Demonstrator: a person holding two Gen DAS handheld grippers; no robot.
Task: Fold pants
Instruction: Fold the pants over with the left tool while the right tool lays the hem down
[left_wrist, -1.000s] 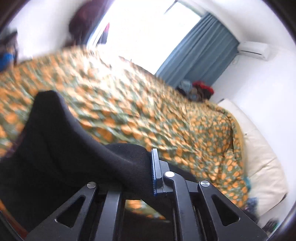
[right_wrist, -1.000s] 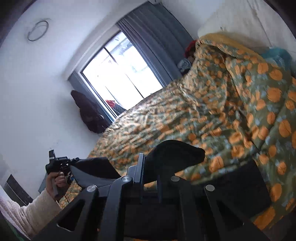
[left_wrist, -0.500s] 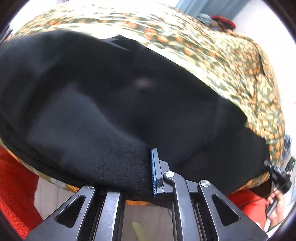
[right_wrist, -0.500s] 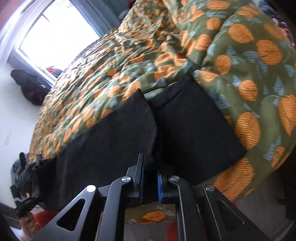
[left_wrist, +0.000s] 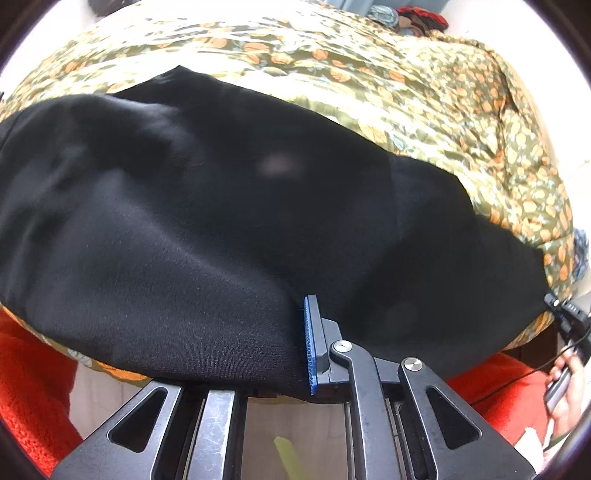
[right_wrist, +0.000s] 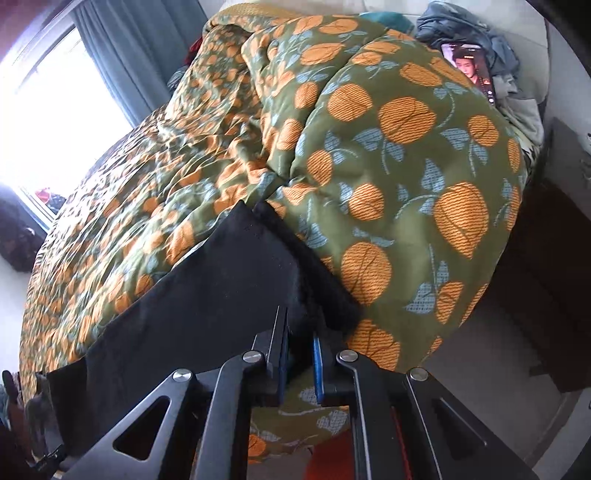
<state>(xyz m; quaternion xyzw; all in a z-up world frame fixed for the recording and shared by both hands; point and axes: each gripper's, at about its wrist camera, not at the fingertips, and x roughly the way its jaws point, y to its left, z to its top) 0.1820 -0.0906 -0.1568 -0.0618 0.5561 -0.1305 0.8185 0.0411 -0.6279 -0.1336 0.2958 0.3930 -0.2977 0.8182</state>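
Black pants (left_wrist: 229, 206) spread over olive orange-print quilt (right_wrist: 388, 155) on bed, both grippers' fingers (left_wrist: 309, 343) (right_wrist: 317, 363) clamped on pants edge, blue-grey curtain (right_wrist: 140, 48) by bright window (right_wrist: 48, 122), pale floor (right_wrist: 491, 354).

One pair of black fabric pants (left_wrist: 207, 206); one green quilt with orange fruit print (right_wrist: 388, 155); two black two-finger grippers (left_wrist: 295, 347) (right_wrist: 299, 362); one lit phone (right_wrist: 471, 70); perhaps one grey clothing heap (right_wrist: 465, 22).

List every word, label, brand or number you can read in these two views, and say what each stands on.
None can be read.
The phone lying on the quilt shows a lit screen, but any writing on it is too small to read.
The black pants and both grippers carry no visible lettering.
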